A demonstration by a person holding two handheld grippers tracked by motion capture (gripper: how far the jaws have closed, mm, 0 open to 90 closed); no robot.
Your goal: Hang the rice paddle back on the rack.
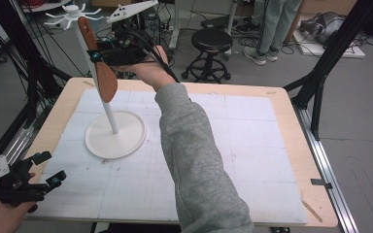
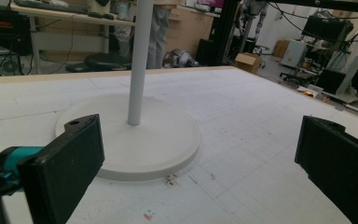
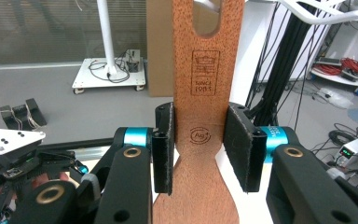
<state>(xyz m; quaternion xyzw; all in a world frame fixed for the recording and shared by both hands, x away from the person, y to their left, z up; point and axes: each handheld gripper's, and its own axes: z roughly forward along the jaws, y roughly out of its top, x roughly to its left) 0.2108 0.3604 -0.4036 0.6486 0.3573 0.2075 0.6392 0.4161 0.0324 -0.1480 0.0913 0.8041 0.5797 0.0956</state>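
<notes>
Above the far left part of the table (image 1: 291, 145), the right gripper (image 1: 96, 56) holds a brown wooden spatula (image 1: 104, 77) upright beside the white pole (image 1: 110, 114) of a rack, blade down and handle end up near the rack's white hooks (image 1: 73, 14). In the right gripper view the jaws stand closed on the narrow neck of the wooden spatula (image 3: 200, 116), one black pad on each edge, and the long slot in its handle sits just above them. The spatula is thus off the table, carried in the air close against the pole, over the round white base (image 1: 116, 136). The left gripper (image 1: 48, 170) rests low at the near left corner, its jaws spread wide with nothing between them; from its own view it looks across the white mat (image 2: 242, 140) at the base (image 2: 168, 149) and the pole (image 2: 137, 60). The step in hand looks like hanging the spatula on the rack, and it seems about midway: the tool is gripped and raised, but the slot is not yet over any hook. The next move probably calls for lifting the spatula higher, lining the slot up with one hook's tip, and sliding it on before letting go; whether the grip leaves enough clearance around the slot I cannot tell
</notes>
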